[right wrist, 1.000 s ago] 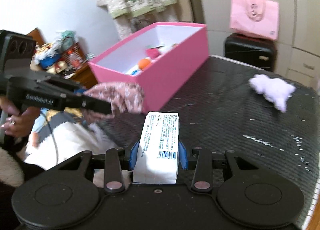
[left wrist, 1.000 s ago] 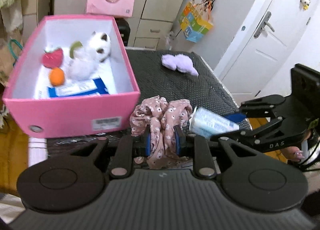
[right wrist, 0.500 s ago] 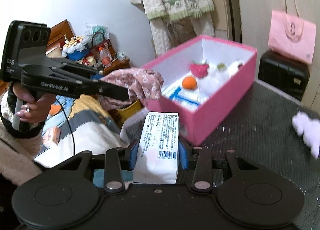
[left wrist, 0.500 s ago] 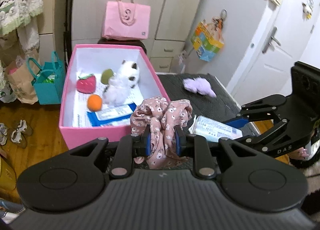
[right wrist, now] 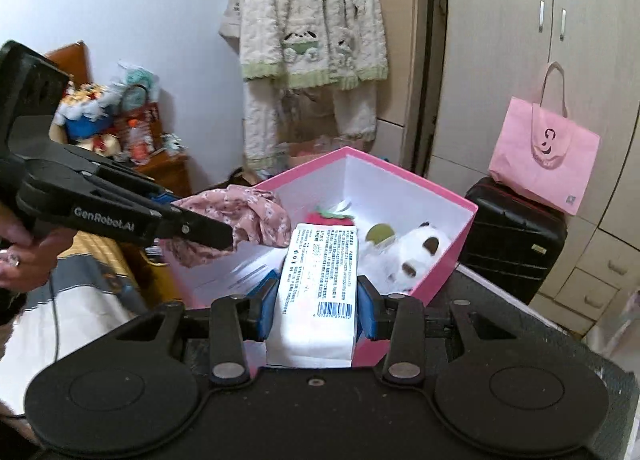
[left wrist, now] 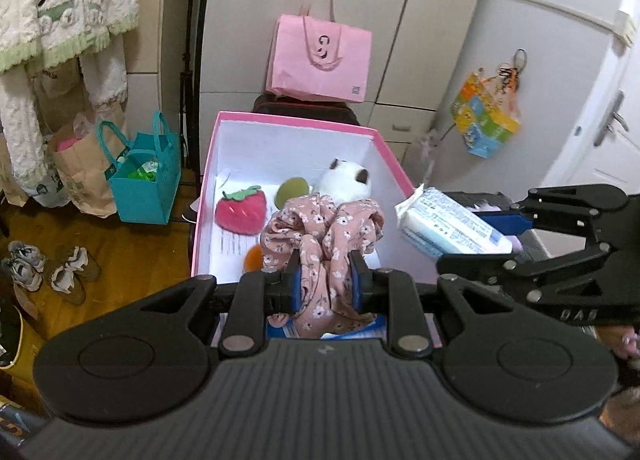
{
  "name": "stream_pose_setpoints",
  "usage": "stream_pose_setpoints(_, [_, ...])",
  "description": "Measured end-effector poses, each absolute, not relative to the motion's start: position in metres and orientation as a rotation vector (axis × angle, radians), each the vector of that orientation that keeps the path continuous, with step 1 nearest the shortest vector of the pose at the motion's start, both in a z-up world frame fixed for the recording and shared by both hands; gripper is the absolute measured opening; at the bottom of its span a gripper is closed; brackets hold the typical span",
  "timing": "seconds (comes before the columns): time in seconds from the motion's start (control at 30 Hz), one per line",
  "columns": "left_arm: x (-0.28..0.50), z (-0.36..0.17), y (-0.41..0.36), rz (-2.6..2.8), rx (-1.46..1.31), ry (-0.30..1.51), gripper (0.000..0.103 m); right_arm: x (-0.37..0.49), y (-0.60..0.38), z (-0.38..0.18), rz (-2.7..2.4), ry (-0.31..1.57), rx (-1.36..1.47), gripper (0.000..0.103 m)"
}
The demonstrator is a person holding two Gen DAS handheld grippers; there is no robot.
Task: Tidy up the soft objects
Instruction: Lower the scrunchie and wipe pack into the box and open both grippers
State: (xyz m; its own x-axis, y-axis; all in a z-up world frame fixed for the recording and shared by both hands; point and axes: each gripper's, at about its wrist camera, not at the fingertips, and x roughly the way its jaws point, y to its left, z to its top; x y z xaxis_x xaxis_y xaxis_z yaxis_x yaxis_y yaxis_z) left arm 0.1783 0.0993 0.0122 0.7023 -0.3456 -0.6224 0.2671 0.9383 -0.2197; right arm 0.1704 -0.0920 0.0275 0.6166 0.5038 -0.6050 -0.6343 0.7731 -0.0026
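Observation:
My left gripper (left wrist: 325, 280) is shut on a pink floral cloth (left wrist: 324, 228) and holds it above the open pink box (left wrist: 296, 118). My right gripper (right wrist: 318, 306) is shut on a white tissue pack (right wrist: 320, 284), held over the box's near rim; the pack also shows in the left wrist view (left wrist: 448, 226). The cloth shows in the right wrist view (right wrist: 244, 216) over the box (right wrist: 460, 236). Inside lie a strawberry plush (left wrist: 240, 212), a green ball (left wrist: 294, 190), a white plush cat (left wrist: 346, 180), an orange ball (left wrist: 253, 260) and a blue pack, partly hidden.
The box stands on a dark table (right wrist: 520, 340). A teal bag (left wrist: 144, 180), paper bags and shoes (left wrist: 48, 268) are on the wood floor at left. A pink tote (left wrist: 320, 60) sits on a black suitcase (right wrist: 516, 236) behind the box. Clothes (right wrist: 312, 28) hang nearby.
Both grippers have risen and moved forward over the pink box, carrying the cloth and the tissue pack. The view now looks down into the box.

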Motion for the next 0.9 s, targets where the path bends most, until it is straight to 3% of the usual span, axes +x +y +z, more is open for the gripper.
stream_pose_setpoints(0.23, [0.226,-0.003,0.092,-0.304,-0.153,0.768,0.022,0.203,-0.06,0.012,0.529,0.614,-0.38,0.045])
stream_pose_setpoints(0.6, [0.26,-0.022,0.082,-0.289,-0.209,0.84,0.025,0.229,-0.05,-0.001,0.488,0.679,-0.372,0.046])
stream_pose_setpoints(0.73, [0.256,-0.02,0.086,-0.291,-0.23,0.822,0.043,0.228,-0.054,0.005,0.493,0.648,-0.354,0.054])
stream_pose_setpoints(0.9, [0.242,-0.009,0.087,-0.29,-0.186,0.775,0.053,0.217,-0.071,0.016,0.55,0.645,-0.259,0.054])
